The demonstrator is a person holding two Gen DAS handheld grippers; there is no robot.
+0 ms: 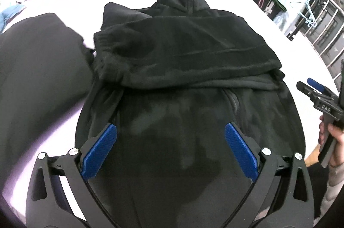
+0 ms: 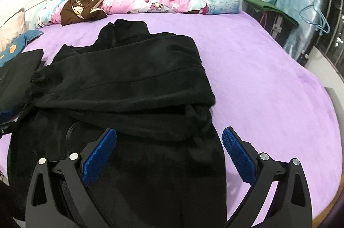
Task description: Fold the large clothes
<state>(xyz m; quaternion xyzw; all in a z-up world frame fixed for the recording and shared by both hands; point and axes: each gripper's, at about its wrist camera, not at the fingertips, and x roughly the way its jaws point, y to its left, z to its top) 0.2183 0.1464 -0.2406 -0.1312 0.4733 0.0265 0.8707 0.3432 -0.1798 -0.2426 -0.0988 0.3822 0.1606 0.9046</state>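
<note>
— What's on the bed [image 2: 268,88]?
— A purple cover, and in its middle a black fleece jacket [image 2: 133,77], collar toward the rolled floral quilt [image 2: 172,0], both sleeves folded across the chest.
— Anything beside the jacket?
— Another dark garment [image 1: 36,77] just left of it; possibly trousers, hard to tell.
— And the claws?
— The left claw [image 1: 171,148] hangs over the jacket's lower half, released, gripping nothing. The right claw [image 2: 169,152] sits over the jacket's right edge, also spread wide and empty.
</note>
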